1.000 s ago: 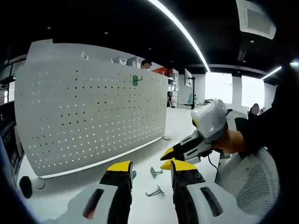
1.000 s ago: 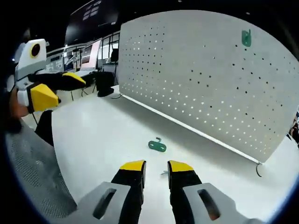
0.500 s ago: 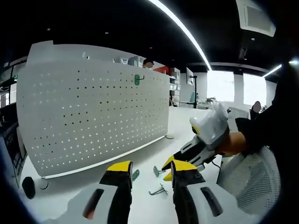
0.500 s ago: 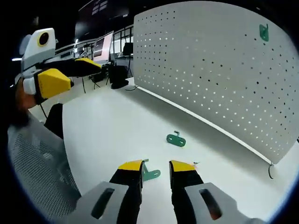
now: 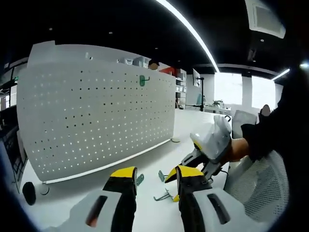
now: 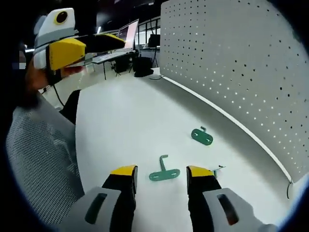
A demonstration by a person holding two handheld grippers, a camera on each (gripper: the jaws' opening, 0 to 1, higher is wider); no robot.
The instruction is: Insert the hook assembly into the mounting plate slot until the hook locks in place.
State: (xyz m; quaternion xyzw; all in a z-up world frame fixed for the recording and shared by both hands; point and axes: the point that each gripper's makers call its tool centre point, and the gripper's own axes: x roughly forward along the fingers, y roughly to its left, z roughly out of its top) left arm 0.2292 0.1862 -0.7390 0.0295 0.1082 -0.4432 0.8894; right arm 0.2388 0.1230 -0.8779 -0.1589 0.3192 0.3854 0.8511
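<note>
Right gripper [image 6: 163, 174], jaws wide and empty, straddles the green hook [image 6: 164, 172]; its long axis lies three-to-nine across the gap.

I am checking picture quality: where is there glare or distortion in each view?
Left gripper view: ceiling light strip and windows blown out; pegboard bulges from fisheye. Right gripper view: even light, green hook sharp, pegboard edge curved.

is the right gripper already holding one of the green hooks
No, the right gripper is open, and the nearest green hook lies flat on the white table between its jaws.
</note>
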